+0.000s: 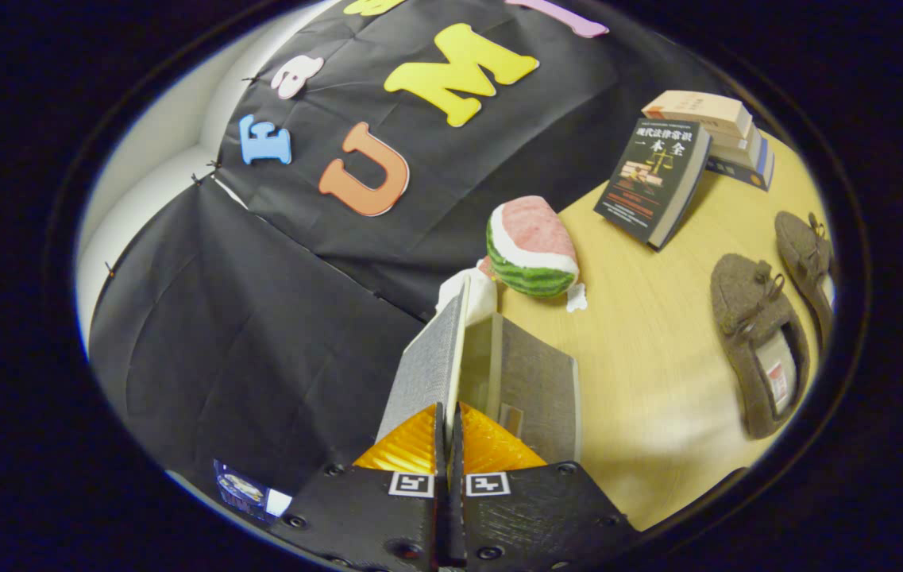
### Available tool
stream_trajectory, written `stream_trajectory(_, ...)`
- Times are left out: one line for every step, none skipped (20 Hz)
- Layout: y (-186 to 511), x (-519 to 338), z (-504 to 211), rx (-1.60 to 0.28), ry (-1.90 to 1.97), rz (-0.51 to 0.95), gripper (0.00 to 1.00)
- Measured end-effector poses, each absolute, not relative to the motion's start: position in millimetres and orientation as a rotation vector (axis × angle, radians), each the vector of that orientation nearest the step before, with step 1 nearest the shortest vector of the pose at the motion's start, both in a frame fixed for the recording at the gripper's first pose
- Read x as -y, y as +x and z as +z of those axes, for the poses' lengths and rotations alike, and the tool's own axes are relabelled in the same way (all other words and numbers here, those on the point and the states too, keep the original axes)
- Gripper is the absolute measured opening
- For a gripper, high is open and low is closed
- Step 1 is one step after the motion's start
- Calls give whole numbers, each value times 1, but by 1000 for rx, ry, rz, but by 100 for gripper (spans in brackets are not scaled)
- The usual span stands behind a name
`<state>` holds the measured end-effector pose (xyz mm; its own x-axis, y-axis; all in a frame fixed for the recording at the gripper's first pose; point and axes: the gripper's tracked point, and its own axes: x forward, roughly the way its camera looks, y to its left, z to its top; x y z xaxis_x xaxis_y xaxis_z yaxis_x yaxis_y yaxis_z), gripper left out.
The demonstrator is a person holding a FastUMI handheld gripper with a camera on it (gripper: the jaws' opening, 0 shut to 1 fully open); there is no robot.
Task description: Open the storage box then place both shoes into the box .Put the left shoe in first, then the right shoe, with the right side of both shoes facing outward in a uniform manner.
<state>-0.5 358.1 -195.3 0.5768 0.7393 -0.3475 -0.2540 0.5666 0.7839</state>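
Gripper fingers are pinched almost together, and I see the thin edge of the storage box lid running straight down into the narrow slit between them, so I read it as clenched on the lid. That lid stands raised on edge, its grey fabric face turned toward the black cloth wall at my 9 o'clock.

Just ahead of the fingers, toward 1 o'clock, sits the storage box itself, grey-sided with a pale inner lining showing where the lid has lifted away. It rests on the light wooden table.

Beyond the box at 12 o'clock lies a watermelon-slice toy, green striped rind down, pink flesh up, with scraps of white material beside it.

Out at 3 o'clock from the box, well apart from it, the two brown felt shoes lie side by side on the table. The nearer shoe shows its opening and a label inside; the farther shoe lies just beyond it. Both have small bows on top.

Toward 2 o'clock a dark-covered book leans tilted against a stack of books at the far end of the table.
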Motion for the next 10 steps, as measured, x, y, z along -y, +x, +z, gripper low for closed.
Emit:
stream_trajectory(0, -362, -179, -715, 737, 666, 0)
stream_trajectory(0, -369, -162, -692, 724, 685, 0)
stream_trajectory(0, -378, -144, -668, 707, 707, 0)
stream_trajectory(-2, -389, -126, -647, 688, 732, 0)
stream_trajectory(-4, -402, -110, -630, 672, 763, 0)
stream_trajectory(-8, -416, -96, -616, 654, 791, 0)
stream_trajectory(-10, -432, -82, -603, 631, 817, 0)
stream_trajectory(-13, -449, -73, -593, 606, 842, 0)
stream_trajectory(-15, -465, -66, -588, 583, 862, 0)
stream_trajectory(-18, -481, -63, -582, 560, 879, 0)
